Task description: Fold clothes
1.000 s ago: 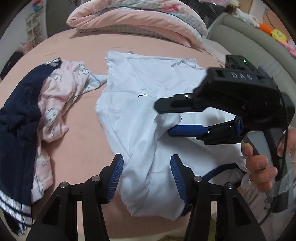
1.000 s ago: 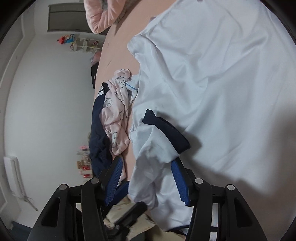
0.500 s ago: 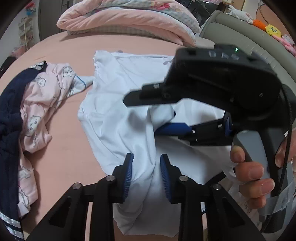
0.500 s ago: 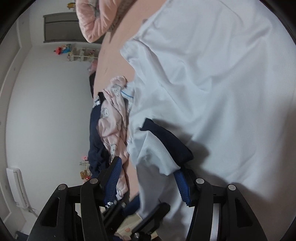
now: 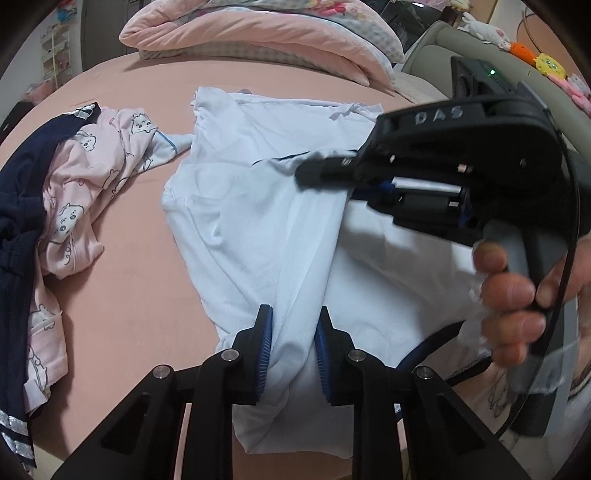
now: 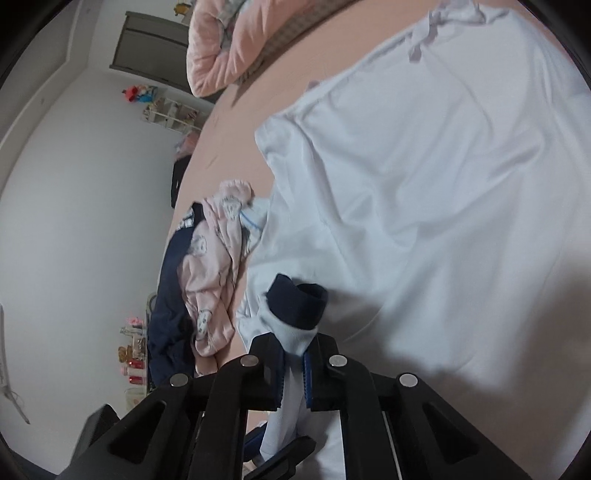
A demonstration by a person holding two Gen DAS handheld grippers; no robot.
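Observation:
A white shirt (image 5: 258, 206) with navy trim lies crumpled on the pink bed (image 5: 122, 295). My left gripper (image 5: 293, 350) sits at its near edge. Its jaws are closing, and both blue pads press a thick fold of the white cloth between them. My right gripper (image 5: 310, 171), held in a person's hand (image 5: 509, 291), reaches over the shirt from the right. In the right wrist view the right gripper (image 6: 293, 373) is shut on the shirt's sleeve just below its navy cuff (image 6: 297, 302), which sticks up past the fingertips. The shirt body (image 6: 443, 184) spreads out beyond.
A pink printed pyjama piece (image 5: 85, 192) and a navy garment (image 5: 18, 221) with white stripes lie in a heap at the left. A folded pink quilt (image 5: 258, 33) lies at the far end of the bed. A grey padded edge (image 5: 436, 48) with soft toys runs along the right.
The left jaws closed from wide apart onto the fold of shirt. The right jaws snapped shut on the sleeve, which earlier hung loose between them, and the right gripper tilted.

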